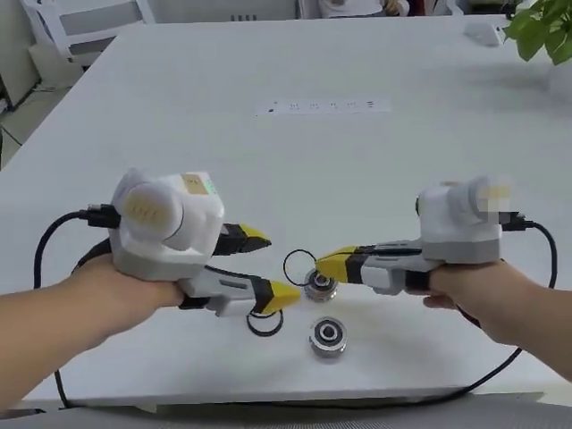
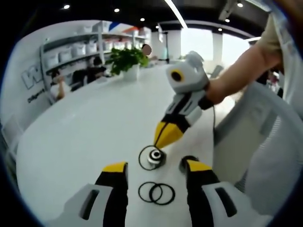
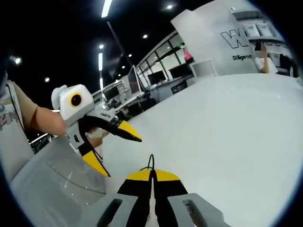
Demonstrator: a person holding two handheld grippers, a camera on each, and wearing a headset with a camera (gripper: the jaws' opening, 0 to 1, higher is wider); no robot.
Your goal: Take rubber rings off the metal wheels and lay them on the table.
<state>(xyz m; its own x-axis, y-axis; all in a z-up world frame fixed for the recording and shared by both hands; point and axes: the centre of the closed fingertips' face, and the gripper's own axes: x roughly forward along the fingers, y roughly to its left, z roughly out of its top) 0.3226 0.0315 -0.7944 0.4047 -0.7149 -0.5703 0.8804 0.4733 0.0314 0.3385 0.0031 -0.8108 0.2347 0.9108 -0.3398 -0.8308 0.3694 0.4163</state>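
**Right gripper clamped on a ring at the wheel, left gripper open**

- Right gripper: jaws fully closed. A thin black rubber ring loops out from the tips, so it looks pinched. The right gripper view shows the same loop at the closed tips.
- That ring touches the far-left side of a metal wheel, which lies flat near the middle of the bench's near edge. I can't tell if any of the ring sits on the wheel. In the left gripper view it appears to circle the wheel.
- Second wheel: also lying flat, just beside the first, closer to the near edge. No ring on it that I can make out.
- Left gripper: jaws wide open, gripping nothing. The tips point at the right gripper's tips, close but apart.
- Two loose rings: overlapping, flat on the bench, left of the second wheel. In the head view the left gripper's nearer jaw tip covers part of them. In the left gripper view they lie between the jaws.
- Socket strip: set into the bench toward the far edge.
- Potted plant: at the far right corner.
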